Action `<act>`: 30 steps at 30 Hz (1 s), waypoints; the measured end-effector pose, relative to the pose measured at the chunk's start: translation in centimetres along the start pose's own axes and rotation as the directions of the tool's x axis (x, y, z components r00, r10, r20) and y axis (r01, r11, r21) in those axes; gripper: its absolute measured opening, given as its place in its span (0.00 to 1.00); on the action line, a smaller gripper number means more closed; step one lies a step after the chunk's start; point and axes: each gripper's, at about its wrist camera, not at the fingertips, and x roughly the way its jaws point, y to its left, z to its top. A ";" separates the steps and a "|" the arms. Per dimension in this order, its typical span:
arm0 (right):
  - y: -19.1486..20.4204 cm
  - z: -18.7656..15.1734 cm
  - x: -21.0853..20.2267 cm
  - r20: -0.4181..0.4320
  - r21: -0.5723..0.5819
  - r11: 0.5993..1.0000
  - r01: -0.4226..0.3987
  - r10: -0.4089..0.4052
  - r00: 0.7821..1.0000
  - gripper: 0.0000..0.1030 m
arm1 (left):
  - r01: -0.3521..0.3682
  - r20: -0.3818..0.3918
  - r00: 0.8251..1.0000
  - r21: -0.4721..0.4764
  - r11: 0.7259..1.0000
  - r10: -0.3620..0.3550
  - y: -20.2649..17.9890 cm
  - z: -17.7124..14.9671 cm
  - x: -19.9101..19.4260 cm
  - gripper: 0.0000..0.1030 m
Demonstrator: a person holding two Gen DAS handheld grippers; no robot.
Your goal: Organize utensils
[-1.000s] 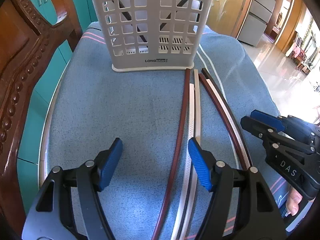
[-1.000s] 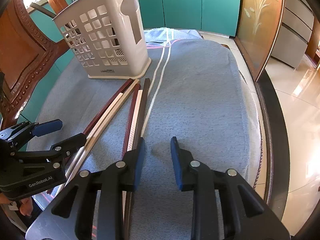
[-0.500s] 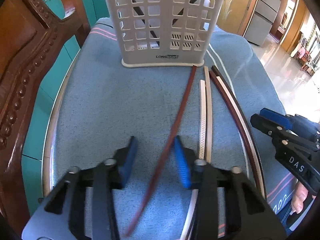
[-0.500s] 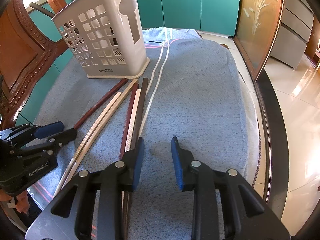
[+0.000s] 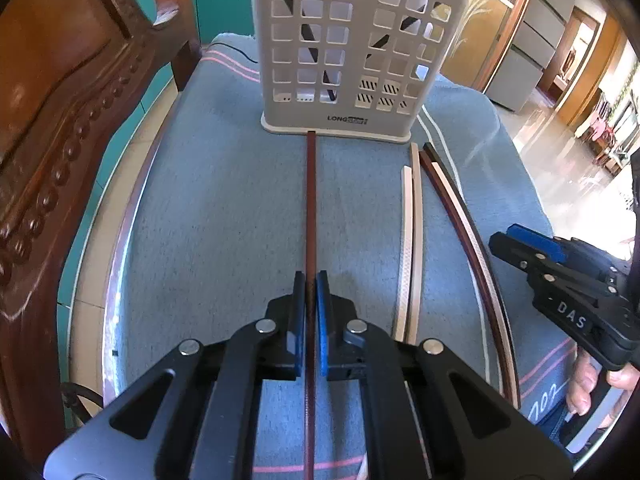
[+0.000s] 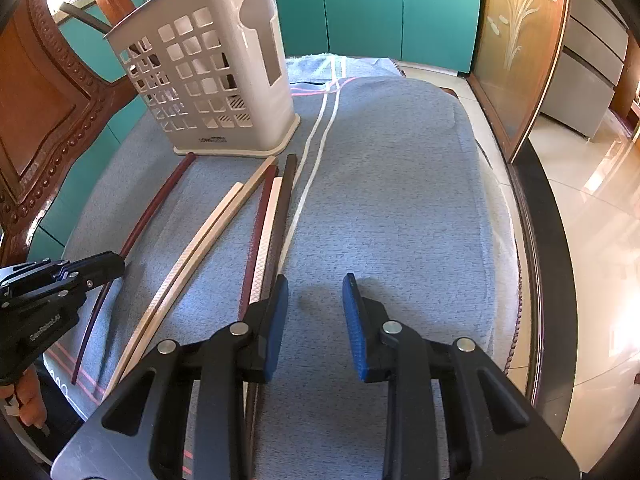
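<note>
Left gripper (image 5: 311, 300) has its fingers clamped tight on the dark red chopstick (image 5: 311, 208), which has swung away from the others since a second ago and now points straight at 12 o'clock, tip at the foot of the white basket (image 5: 352, 52) holding dark utensils. Right gripper (image 6: 315, 308) hovers with fingers narrowly apart, empty, above the blue-towelled worktop (image 6: 400, 200). The remaining chopsticks (image 6: 224, 220) lie at 10 o'clock of it.

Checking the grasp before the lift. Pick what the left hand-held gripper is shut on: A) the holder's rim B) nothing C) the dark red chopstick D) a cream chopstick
C: the left hand-held gripper's blue pads pinch the dark red chopstick, which runs straight toward the holder; the cream chopsticks lie apart on the cloth.
</note>
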 end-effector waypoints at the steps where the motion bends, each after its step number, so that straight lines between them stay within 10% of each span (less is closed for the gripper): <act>1: 0.1 0.0 0.0 -0.002 -0.004 1.000 -0.001 0.001 1.000 0.28 | 0.002 -0.001 1.000 -0.003 1.000 -0.002 0.0 -0.2 0.0 0.06; 11: 0.6 -0.2 0.1 -0.004 -0.017 1.000 -0.004 0.004 1.000 0.28 | 0.027 -0.006 1.000 -0.017 0.999 -0.028 0.1 -2.0 -0.8 0.06; 15: 1.4 -0.3 0.2 -0.021 -0.045 0.997 -0.064 0.063 0.998 0.01 | 0.033 -0.014 0.999 -0.025 0.999 -0.034 0.1 -2.5 -0.7 0.06; 30: 1.0 0.1 -1.4 0.035 -0.059 0.996 -0.068 0.070 0.997 0.01 | 0.039 0.012 0.999 -0.082 0.996 -0.038 1.0 -1.6 -1.0 0.17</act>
